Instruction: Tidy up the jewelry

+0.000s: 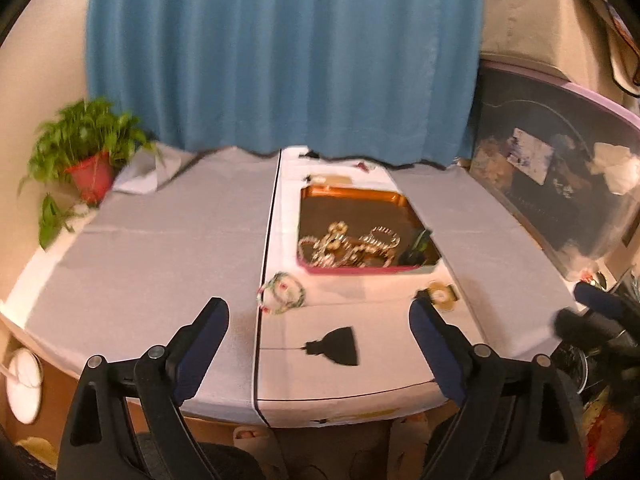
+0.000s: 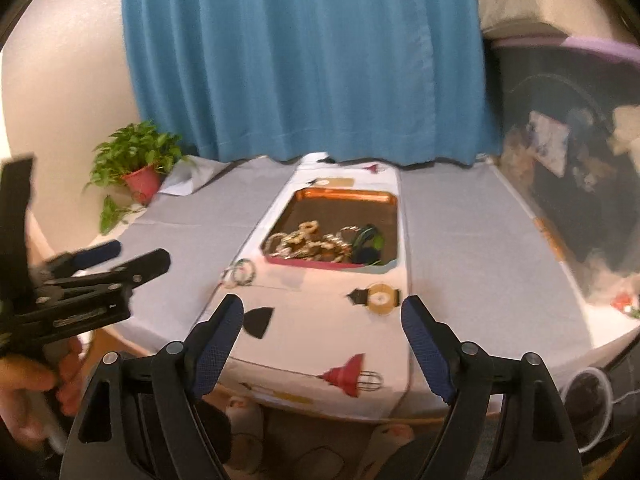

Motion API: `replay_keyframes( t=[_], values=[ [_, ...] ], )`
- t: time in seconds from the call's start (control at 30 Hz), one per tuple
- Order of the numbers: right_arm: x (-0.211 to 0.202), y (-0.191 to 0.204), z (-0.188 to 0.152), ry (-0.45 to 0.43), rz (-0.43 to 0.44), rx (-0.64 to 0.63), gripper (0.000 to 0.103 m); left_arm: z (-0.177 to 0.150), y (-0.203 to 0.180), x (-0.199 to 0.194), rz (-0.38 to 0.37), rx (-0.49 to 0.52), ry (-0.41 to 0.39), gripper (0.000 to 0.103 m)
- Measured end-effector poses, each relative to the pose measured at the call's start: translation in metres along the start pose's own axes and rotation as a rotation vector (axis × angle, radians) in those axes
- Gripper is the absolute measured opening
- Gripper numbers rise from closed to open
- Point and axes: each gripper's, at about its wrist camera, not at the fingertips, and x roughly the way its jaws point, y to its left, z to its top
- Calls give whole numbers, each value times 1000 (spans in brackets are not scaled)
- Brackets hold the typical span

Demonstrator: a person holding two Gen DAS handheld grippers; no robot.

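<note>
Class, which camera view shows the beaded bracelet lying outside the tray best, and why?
The left wrist view: the beaded bracelet lies nearer, larger and whole, just ahead of the open left tool. The right wrist view shows it smaller, off to the left, beside the tray.

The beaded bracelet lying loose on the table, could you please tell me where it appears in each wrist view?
Left wrist view: the beaded bracelet lies center, just left of the tray's near corner, on the cloth seam.
Right wrist view: it sits left of center, again off the tray's near-left corner.
Shared landmark: the jewelry tray.
</note>
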Motion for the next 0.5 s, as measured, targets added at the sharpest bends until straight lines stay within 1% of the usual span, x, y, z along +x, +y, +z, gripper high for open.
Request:
replay_keyframes(
  t=[0.07, 0.17, 0.2, 0.23, 0.27, 0.3, 0.33, 0.37, 0.43, 0.47, 0.5],
  values=[
    [9, -1, -4, 5, 39, 1, 81, -10, 14, 19, -17, -23, 33, 88],
    [27, 3, -14, 25, 37, -38, 79, -21, 30, 43, -48, -53, 58, 87],
    [32, 4, -16, 28, 43, -45, 74, -22, 34, 48, -53, -59, 61, 86],
    [39, 6, -19, 26, 62, -53, 67, -22, 39, 55, -62, -62, 59, 85],
    [45, 8, -20, 27, 71, -57, 62, -21, 45, 61, -62, -62, 56, 84],
    [53, 10, -21, 30, 91, -64, 54, -20, 49, 66, -56, -64, 54, 82],
    [61, 11, -22, 32, 114, -66, 50, -19, 56, 72, -57, -75, 52, 75],
    [68, 12, -22, 36, 130, -67, 48, -17, 63, 78, -75, -94, 50, 70],
    [84, 15, -22, 42, 132, -82, 42, -15, 73, 92, -101, -113, 62, 50],
    [92, 16, -22, 47, 134, -90, 40, -15, 76, 100, -110, -107, 72, 45],
    [98, 16, -23, 52, 135, -92, 34, -15, 78, 108, -111, -101, 83, 37]
  ],
)
